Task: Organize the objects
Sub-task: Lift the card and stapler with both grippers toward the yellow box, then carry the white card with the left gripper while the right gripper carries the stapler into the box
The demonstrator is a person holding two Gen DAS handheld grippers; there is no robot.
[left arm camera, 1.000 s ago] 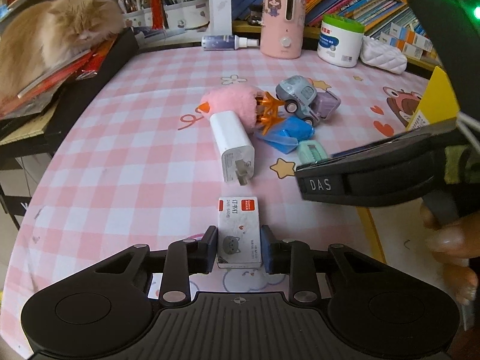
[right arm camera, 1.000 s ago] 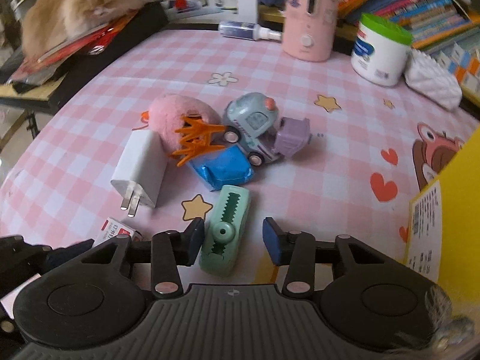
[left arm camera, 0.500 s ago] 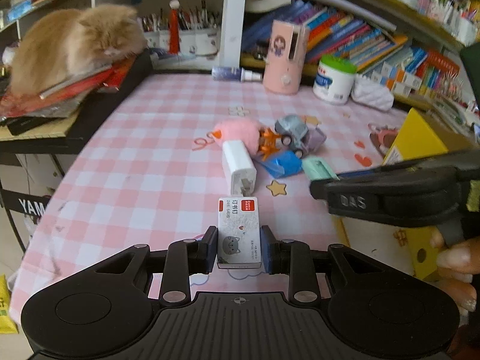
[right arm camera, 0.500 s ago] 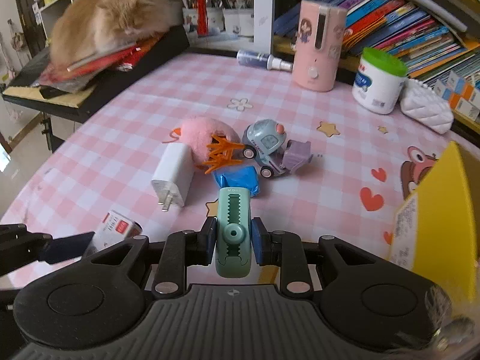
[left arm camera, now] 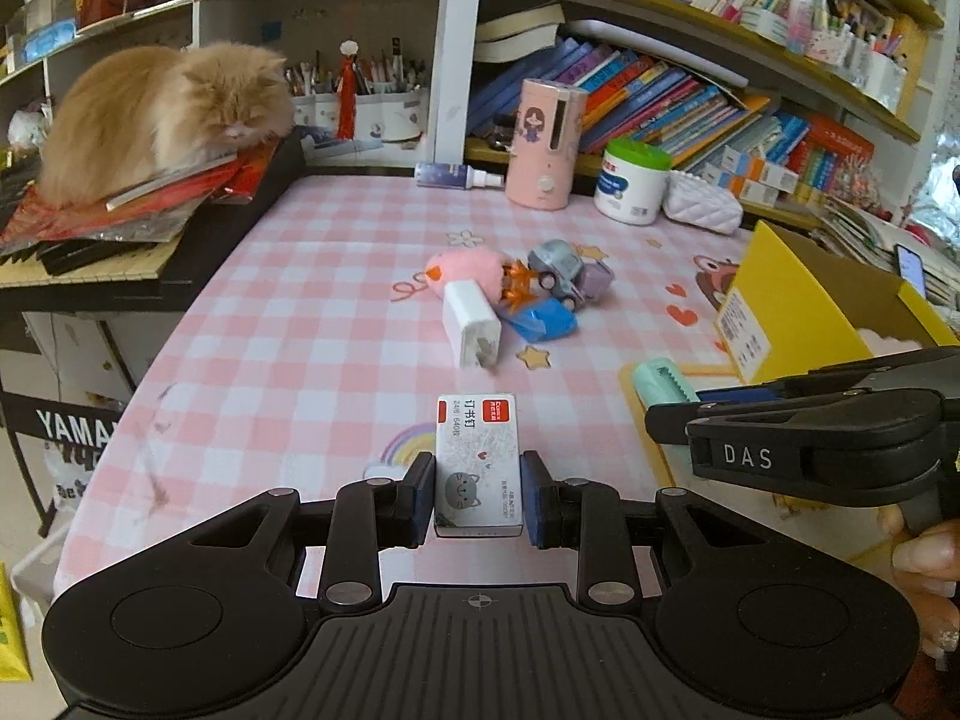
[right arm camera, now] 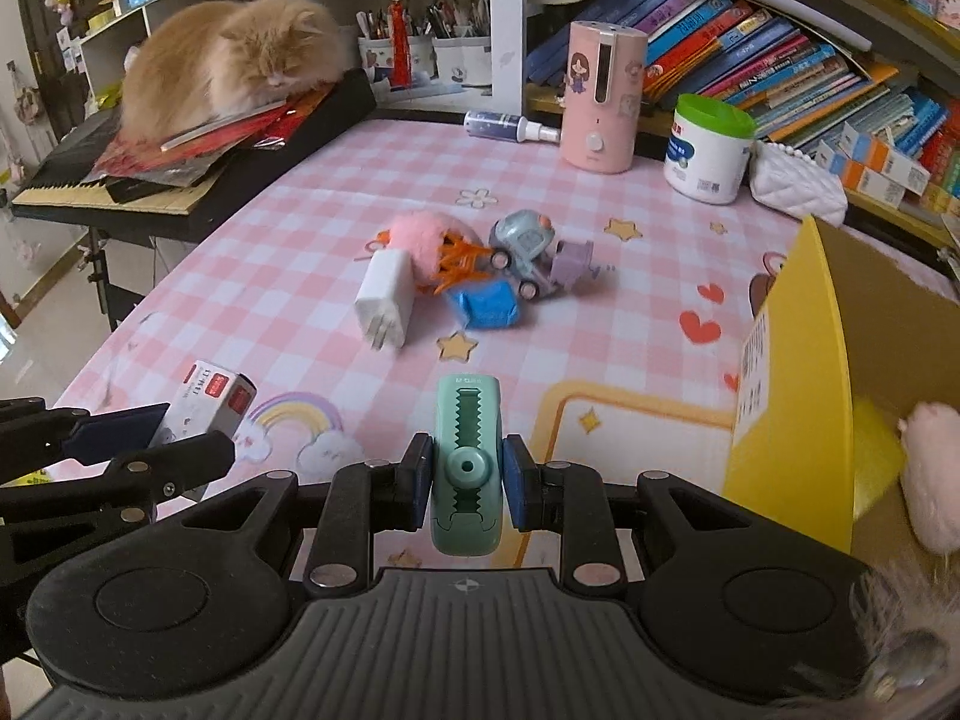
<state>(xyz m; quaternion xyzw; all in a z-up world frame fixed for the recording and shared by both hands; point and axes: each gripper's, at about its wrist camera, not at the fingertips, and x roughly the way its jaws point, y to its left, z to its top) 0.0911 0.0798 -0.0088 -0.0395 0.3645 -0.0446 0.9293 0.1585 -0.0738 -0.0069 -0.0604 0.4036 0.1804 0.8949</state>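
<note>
Left gripper (left arm camera: 478, 498) clamps staple box (left arm camera: 477, 465); right gripper (right arm camera: 467, 492) clamps green eraser (right arm camera: 467, 462), both above pink checked table (left arm camera: 288, 324); yellow box (right arm camera: 798, 396) right.

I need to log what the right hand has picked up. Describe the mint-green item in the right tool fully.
The mint-green item is a small, rounded, oblong plastic piece, like a correction-tape or stapler-type gadget. A darker toothed slot runs along its top, with a round knob in the middle and small lettering at the far end. It lies lengthwise, pointing away from the camera, clamped on both sides by the right tool and raised above the pink checked tablecloth. The left view shows its toothed end.
</note>
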